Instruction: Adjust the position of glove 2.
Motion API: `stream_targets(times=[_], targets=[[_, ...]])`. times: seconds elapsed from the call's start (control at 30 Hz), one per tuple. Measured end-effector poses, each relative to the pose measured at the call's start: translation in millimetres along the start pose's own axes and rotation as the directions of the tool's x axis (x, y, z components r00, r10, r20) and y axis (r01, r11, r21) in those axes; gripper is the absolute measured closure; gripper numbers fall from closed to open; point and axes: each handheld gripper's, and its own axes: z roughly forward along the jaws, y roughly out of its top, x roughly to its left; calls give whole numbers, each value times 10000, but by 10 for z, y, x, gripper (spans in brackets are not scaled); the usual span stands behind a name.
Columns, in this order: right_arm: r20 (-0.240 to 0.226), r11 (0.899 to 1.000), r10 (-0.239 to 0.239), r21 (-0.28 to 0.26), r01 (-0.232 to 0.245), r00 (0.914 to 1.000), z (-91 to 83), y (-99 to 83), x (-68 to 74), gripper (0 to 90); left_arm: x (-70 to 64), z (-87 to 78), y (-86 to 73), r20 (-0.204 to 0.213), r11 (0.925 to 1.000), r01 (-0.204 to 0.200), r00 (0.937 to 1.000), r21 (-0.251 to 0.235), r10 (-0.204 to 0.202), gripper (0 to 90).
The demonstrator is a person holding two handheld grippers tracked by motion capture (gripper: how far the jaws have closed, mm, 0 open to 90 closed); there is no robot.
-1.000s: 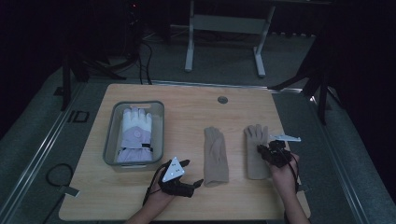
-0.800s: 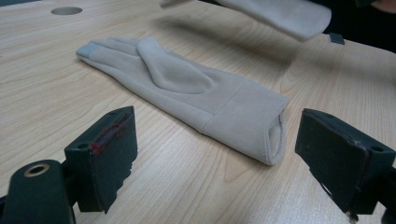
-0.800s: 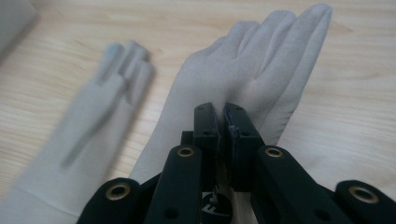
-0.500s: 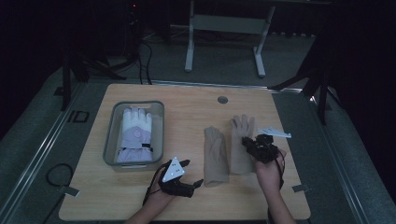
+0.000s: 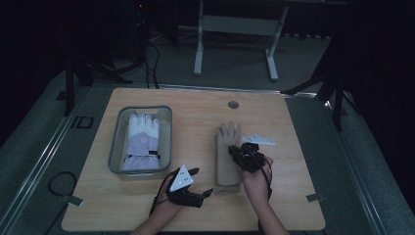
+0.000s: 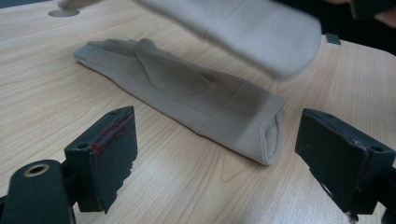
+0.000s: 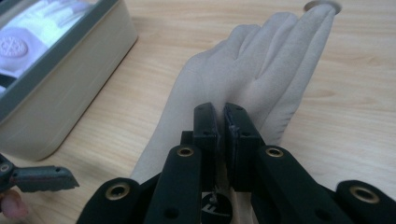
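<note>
Left gripper (image 5: 193, 183) sits at the bottom middle of the high view, resting on the table (image 5: 195, 107), jaws spread wide w/ nothing between them. In the left gripper view its two black pads (image 6: 109, 149) stand far apart, & the lower beige glove (image 6: 187, 100) lies flat on the wood right in front, cuff end nearest, fingers pointing to the upper left of that frame.

Left of all this in the high view is a grey bin (image 5: 117, 147) w/ a white & lilac ski glove (image 5: 141, 139) inside.

Moving right: the beige glove pair (image 5: 227, 156) is in the middle of the high view, long axis running bottom to top of the frame, cuffs at the bottom, fingers at the top. One glove seems to hang over the other; in the left gripper view the upper glove (image 6: 243, 30) is a blur above the flat one.

Right gripper (image 5: 249, 156) is just right of the pair, jaws pressed together & pinching the upper glove (image 7: 243, 79) near its middle. The hand (image 5: 258, 178) comes up from the bottom edge, wrist about straight.

What counts next, I think: the held glove needs to line up w/ the flat one, fingers over fingers. Right gripper is the nearer one & has the grab. Left gripper faces the cuff & could help hold it down.
</note>
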Motion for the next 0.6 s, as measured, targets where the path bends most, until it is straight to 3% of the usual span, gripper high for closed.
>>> stream_targets(times=[0.3,0.6], targets=[[63,9965,30,834,-35,10000,238,-238,0,828,1,4,0,6,10000,-4,10000,7,4,128],[255,9937,-60,1120,31,9997,394,-412,-33,782,-10,10,-1,15,10000,-67,10000,47,67,128]])
